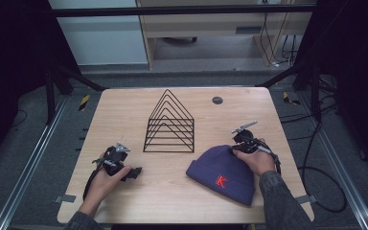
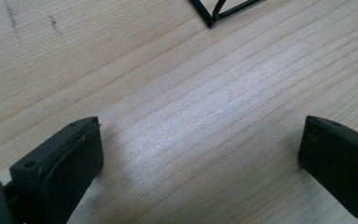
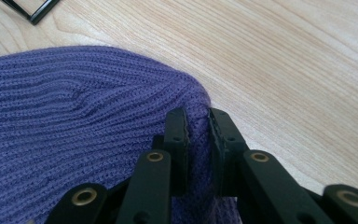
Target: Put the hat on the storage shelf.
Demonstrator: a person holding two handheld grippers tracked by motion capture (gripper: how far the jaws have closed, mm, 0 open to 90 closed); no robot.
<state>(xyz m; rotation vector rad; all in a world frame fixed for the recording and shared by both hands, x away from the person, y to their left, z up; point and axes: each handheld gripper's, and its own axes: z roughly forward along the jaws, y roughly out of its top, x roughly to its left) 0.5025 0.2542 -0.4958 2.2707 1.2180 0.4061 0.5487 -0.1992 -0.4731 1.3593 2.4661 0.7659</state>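
A purple knit beanie [image 1: 223, 172] with a red letter K on its cuff lies flat on the wooden table [image 1: 124, 110], front right. My right gripper [image 1: 237, 149] is at the hat's top right edge, and in the right gripper view its jaws pinch a fold of the beanie [image 3: 74, 121] at the gripper [image 3: 198, 122] tips. My left gripper [image 1: 135, 172] rests on the table at front left, jaws wide apart. In the left gripper view the gripper [image 2: 200, 144] has only bare wood between its jaws.
A black wire rack [image 1: 170, 123] of nested triangles stands mid-table behind the hat; its corner [image 2: 209, 21] shows ahead of the left gripper. A dark round disc [image 1: 217, 100] sits at the back right. Cables trail off the table's right side.
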